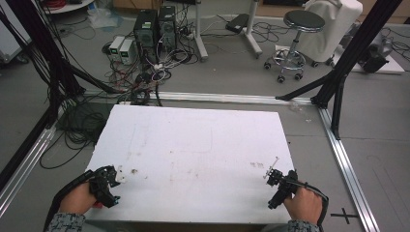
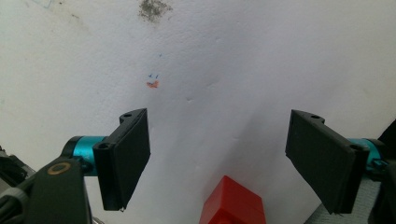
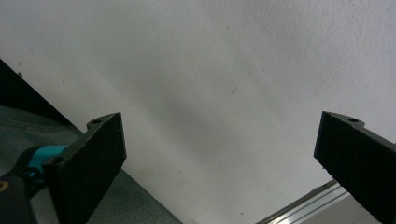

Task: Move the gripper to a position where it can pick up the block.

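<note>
Red block (image 2: 232, 203), frame-cropped, between jaws

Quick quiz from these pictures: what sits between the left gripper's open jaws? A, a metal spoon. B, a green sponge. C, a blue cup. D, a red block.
D: in the left gripper view, a red block sits low between the left gripper's wide-apart black jaws, on the white foam tabletop.

A lab is indicated by desktop computer towers (image 1: 154, 29) amid tangled cables (image 1: 145, 72), a black aluminium frame (image 1: 348, 58), a rolling stool (image 1: 295, 43).
</note>
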A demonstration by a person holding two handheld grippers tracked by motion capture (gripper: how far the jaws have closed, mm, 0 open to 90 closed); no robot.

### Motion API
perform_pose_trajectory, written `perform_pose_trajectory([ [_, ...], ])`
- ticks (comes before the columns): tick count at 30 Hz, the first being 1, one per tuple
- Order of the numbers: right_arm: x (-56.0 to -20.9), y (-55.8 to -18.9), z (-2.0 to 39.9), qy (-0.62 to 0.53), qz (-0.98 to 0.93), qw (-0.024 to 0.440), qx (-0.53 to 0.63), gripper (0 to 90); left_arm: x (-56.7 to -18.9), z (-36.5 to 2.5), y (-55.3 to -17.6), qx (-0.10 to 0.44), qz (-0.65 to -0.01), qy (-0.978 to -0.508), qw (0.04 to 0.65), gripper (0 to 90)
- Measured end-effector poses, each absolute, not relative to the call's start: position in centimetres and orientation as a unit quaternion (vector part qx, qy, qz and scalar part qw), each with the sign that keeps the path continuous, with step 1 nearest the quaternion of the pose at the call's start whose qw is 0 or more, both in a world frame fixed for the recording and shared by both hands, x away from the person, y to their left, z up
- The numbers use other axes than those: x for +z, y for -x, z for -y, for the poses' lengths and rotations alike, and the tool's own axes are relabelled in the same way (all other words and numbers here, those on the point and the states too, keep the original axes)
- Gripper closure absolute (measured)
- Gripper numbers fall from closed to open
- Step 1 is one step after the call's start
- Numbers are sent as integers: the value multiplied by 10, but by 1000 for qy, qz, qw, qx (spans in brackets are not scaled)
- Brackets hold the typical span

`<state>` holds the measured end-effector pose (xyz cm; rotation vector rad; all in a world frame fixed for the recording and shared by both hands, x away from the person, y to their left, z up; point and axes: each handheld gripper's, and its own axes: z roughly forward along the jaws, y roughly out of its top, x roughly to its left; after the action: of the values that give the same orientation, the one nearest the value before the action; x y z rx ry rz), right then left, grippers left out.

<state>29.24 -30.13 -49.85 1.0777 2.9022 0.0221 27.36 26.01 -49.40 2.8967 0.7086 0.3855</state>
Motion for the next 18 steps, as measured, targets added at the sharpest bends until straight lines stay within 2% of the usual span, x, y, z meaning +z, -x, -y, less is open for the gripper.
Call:
perform_pose_trajectory([
  [18,-496,-291,302,-351,-936,22,11,14,-494,-259,-273,125,-231,-962,73,222],
])
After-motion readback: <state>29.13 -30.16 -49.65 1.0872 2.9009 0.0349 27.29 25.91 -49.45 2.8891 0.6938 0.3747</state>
